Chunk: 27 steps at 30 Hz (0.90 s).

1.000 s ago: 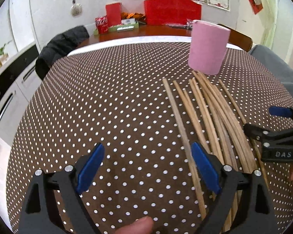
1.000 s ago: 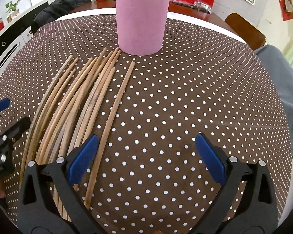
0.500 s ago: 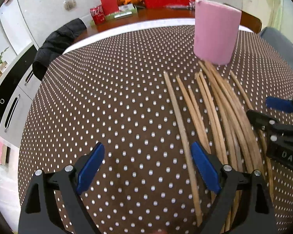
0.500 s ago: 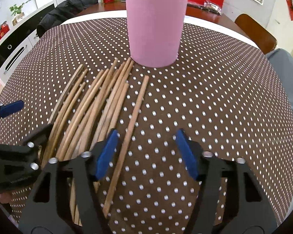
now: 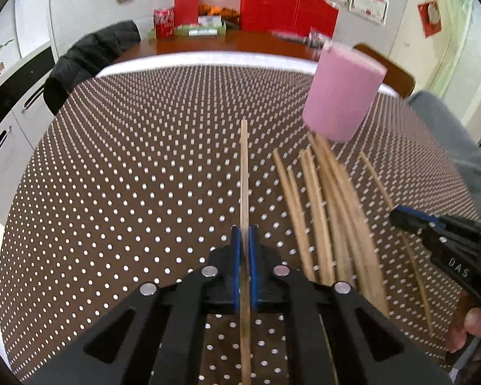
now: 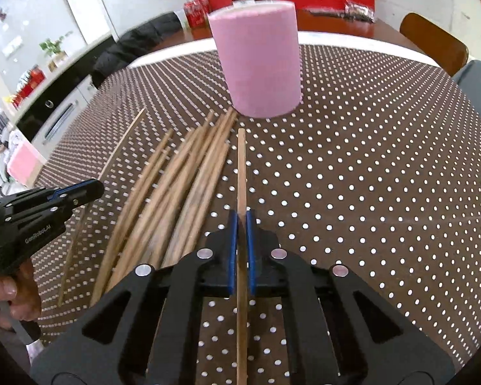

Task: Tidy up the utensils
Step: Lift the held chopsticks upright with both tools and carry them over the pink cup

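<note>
Several wooden chopsticks (image 5: 330, 205) lie side by side on the brown polka-dot tablecloth, in front of an upright pink cylindrical holder (image 5: 343, 93). My left gripper (image 5: 244, 234) is shut on one chopstick (image 5: 244, 166), the leftmost of the row, which points away from me. My right gripper (image 6: 241, 221) is shut on another chopstick (image 6: 241, 166), at the right of the pile (image 6: 182, 186), pointing toward the pink holder (image 6: 259, 61). Each gripper shows at the edge of the other's view: the right one (image 5: 400, 215), the left one (image 6: 93, 189).
The round table's tablecloth (image 5: 128, 176) stretches wide to the left. Beyond the far edge stand a dark jacket on a chair (image 5: 93, 54), a wooden chair (image 6: 433, 41), red boxes and cans (image 5: 165, 22). A grey-clad knee (image 5: 449, 134) is at the right.
Both grippers were open over the chopsticks. Now each has closed on a single chopstick, the left on the leftmost one and the right on the rightmost one.
</note>
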Motion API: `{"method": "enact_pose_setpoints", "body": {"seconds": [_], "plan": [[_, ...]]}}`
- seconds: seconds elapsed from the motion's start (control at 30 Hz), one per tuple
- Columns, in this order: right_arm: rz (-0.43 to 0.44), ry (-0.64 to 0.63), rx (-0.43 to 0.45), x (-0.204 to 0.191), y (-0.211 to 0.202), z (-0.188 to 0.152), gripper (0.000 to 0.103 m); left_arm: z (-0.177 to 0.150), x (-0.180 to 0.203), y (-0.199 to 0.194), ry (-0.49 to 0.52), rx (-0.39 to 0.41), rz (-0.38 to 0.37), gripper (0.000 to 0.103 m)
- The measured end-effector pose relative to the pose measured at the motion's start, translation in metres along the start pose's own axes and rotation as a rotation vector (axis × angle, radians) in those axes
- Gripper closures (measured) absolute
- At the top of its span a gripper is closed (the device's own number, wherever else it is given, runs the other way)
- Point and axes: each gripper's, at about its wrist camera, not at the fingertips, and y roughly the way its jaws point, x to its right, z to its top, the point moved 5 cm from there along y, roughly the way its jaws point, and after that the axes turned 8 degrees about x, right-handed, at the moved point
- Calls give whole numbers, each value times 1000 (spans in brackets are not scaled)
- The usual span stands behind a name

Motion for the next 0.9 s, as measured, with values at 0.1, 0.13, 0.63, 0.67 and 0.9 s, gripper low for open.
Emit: {"method": "enact_pose_setpoints", "body": {"seconds": [0.1, 0.13, 0.63, 0.67, 0.9], "plan": [[38, 18, 54, 0, -18, 2, 97, 10, 2, -18, -25, 81, -24, 98], [53, 29, 68, -5, -22, 3, 97, 15, 3, -24, -31, 108, -30, 98], [180, 48, 371, -11, -85, 79, 97, 116, 54, -73, 14, 513, -180, 98], [182, 42, 389, -12, -87, 89, 97, 123, 60, -70, 18, 534, -190, 98], [180, 31, 541, -3, -107, 165, 97, 203, 88, -74, 13, 754, -280, 98]]}}
